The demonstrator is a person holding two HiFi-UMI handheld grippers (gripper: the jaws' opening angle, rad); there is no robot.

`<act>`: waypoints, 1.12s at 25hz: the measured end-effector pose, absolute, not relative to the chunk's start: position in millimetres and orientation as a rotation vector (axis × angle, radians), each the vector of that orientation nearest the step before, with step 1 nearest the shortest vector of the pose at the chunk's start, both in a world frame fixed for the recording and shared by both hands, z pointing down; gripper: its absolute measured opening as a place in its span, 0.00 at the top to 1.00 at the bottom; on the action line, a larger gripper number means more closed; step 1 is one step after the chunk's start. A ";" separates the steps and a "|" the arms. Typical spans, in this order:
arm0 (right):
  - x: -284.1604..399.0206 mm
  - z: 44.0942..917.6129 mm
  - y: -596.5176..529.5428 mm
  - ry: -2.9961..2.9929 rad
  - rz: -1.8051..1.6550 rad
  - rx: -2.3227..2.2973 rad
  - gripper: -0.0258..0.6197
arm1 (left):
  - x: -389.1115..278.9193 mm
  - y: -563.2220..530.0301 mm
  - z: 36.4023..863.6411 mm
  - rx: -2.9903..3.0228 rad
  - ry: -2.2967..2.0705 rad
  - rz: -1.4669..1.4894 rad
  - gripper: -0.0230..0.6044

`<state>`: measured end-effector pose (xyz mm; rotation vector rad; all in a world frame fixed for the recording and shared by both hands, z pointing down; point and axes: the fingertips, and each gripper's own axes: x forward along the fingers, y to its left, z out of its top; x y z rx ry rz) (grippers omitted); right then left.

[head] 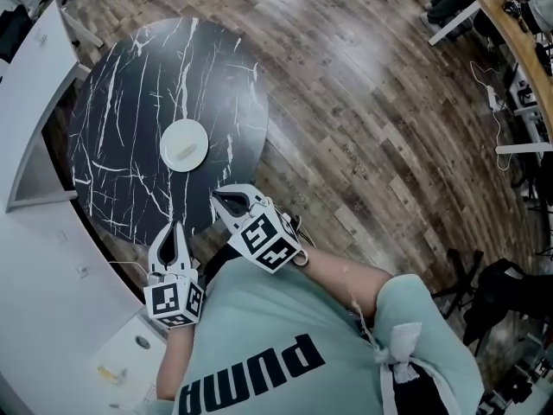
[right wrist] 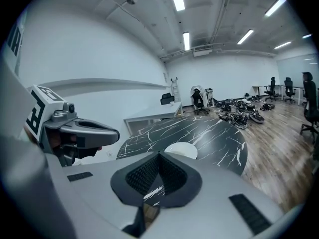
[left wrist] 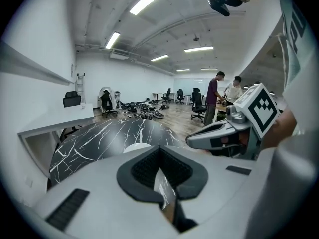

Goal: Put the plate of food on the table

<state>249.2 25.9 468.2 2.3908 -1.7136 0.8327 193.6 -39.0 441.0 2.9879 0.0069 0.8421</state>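
A white plate [head: 184, 145] with a pale piece of food on it rests on the round black marble table [head: 130, 102], near the table's middle. My left gripper [head: 177, 232] hovers at the table's near edge, shut and empty, well short of the plate. My right gripper [head: 222, 199] is over the near right rim, also shut with nothing in it. In the left gripper view the plate [left wrist: 137, 146] peeks just above the closed jaws [left wrist: 159, 152], and the right gripper [left wrist: 224, 136] is alongside. In the right gripper view the plate [right wrist: 182, 149] lies beyond the closed jaws [right wrist: 159, 156].
A white counter [head: 34, 232] curves round the table's left and near side. Wooden floor [head: 371, 128] stretches to the right, with desks, cables and a dark chair [head: 510, 292] at its edge. Two people [left wrist: 219, 96] stand far off among office chairs.
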 end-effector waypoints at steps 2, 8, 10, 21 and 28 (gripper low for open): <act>242.6 465.8 24.6 -1.710 0.832 2.399 0.95 | 186.1 -43.3 439.9 2.989 -0.004 0.836 0.95; 225.9 447.4 17.6 -1.694 0.808 2.445 0.95 | 175.1 -52.4 428.5 3.006 0.016 0.765 0.95; 217.0 443.0 15.4 -1.681 0.820 2.460 0.95 | 166.0 -56.7 422.4 3.010 0.027 0.748 0.95; 178.4 425.4 12.0 -1.557 0.800 2.461 0.95 | 118.2 -69.3 424.2 2.927 0.052 0.646 0.95; 157.5 421.2 15.6 -1.488 0.779 2.462 0.95 | 94.3 -63.5 428.0 2.868 0.097 0.576 0.95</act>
